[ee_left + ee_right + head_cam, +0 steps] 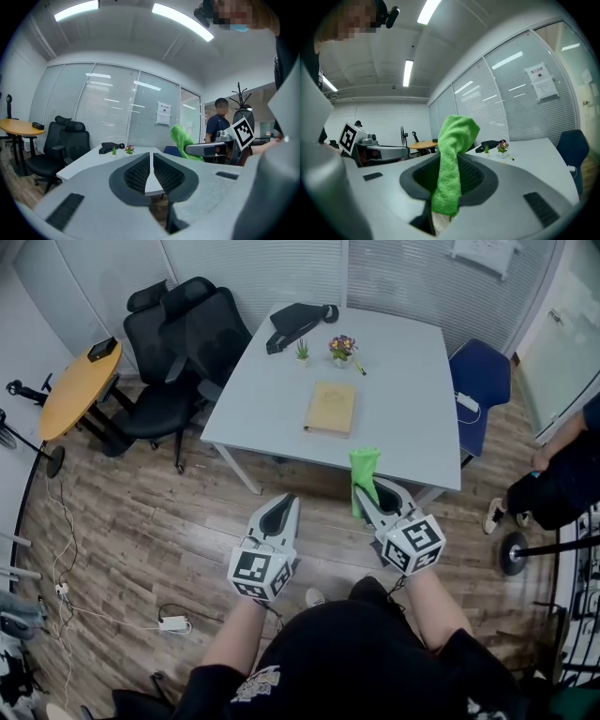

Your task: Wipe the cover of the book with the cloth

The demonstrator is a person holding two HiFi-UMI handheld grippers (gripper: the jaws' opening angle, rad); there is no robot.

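A tan book (330, 408) lies flat near the middle of the white table (253, 390). My right gripper (367, 486) is shut on a green cloth (364, 476), which sticks up between its jaws and hangs below them; the same cloth (452, 161) fills the right gripper view. This gripper hovers off the table's near edge, short of the book. My left gripper (279, 503) is shut with nothing in it, over the floor to the left of the right one. In the left gripper view the closed jaws (151, 165) point at the table, with the cloth (184, 140) at right.
On the far side of the table sit a black bag (295, 320), a tiny green plant (302, 351) and a small flower pot (342, 347). Black office chairs (178, 352) stand at the left, a blue chair (480, 381) at the right, a round wooden table (80, 385) further left. A person (562, 474) stands at right.
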